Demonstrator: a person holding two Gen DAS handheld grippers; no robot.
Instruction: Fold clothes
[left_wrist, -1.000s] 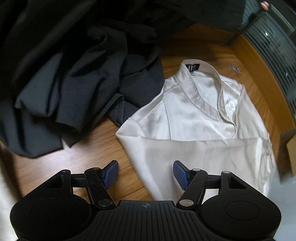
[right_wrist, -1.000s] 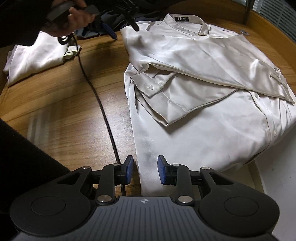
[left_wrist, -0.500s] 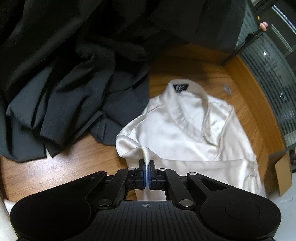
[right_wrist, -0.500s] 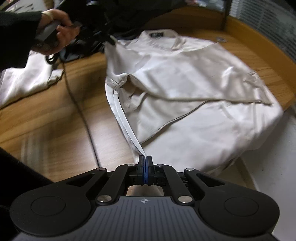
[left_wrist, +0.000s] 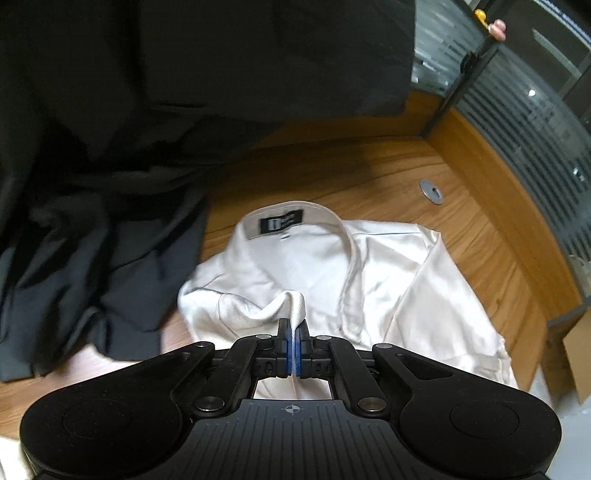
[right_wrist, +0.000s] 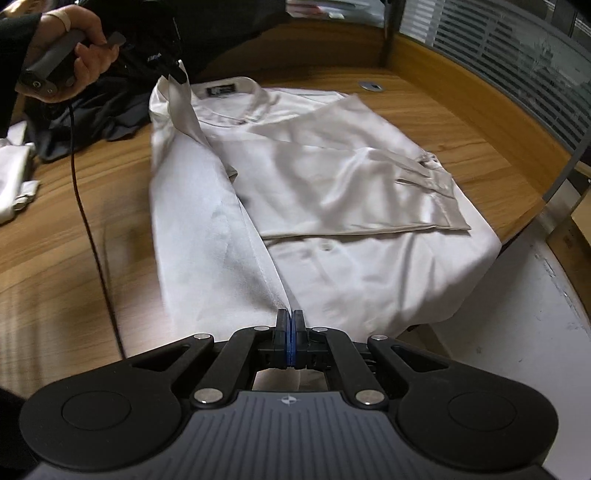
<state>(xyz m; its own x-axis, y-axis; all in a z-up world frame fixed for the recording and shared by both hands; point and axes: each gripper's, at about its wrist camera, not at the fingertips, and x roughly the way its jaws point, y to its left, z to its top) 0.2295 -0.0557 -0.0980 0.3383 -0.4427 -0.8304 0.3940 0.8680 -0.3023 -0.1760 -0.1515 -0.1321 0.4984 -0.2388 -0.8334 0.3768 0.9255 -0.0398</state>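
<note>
- Left wrist view: we see the left gripper (left_wrist: 294, 341) with its jaws pressed together on a raised ridge of the white shirt (left_wrist: 388, 291), at the shirt's near left shoulder area.
- The pinched fabric stands up in a small peak just beyond the jaws; the rest of the shirt lies on the wooden tabletop (left_wrist: 369, 173).
- The collar (left_wrist: 295, 214) is at the far end of the shirt, with a black label (left_wrist: 281, 224) inside it.
- A pile of dark clothing (left_wrist: 103, 258) lies to the left, just beside the shirt; whether it overlaps the shirt edge we cannot tell.
- A round metal grommet (left_wrist: 431, 186) sits in the tabletop, far right of the collar and apart from it.
- Right wrist view: the right gripper (right_wrist: 289, 341) has its jaws closed on the shirt's (right_wrist: 332, 192) near edge, on a fold line that runs from the jaws toward the collar.
- The fabric between the two gripped points is lifted off the tabletop (right_wrist: 55, 229) as a long band; it looks motion-blurred.
- A sleeve (right_wrist: 388, 177) lies folded across the shirt front, cuff toward the right.
- At far left the person's left hand (right_wrist: 74, 51) holds the other gripper's handle; a thin dark cable (right_wrist: 86, 229) trails from it across the tabletop.
- Another pale garment (right_wrist: 14, 177) lies at the left edge, well apart from the shirt.
</note>
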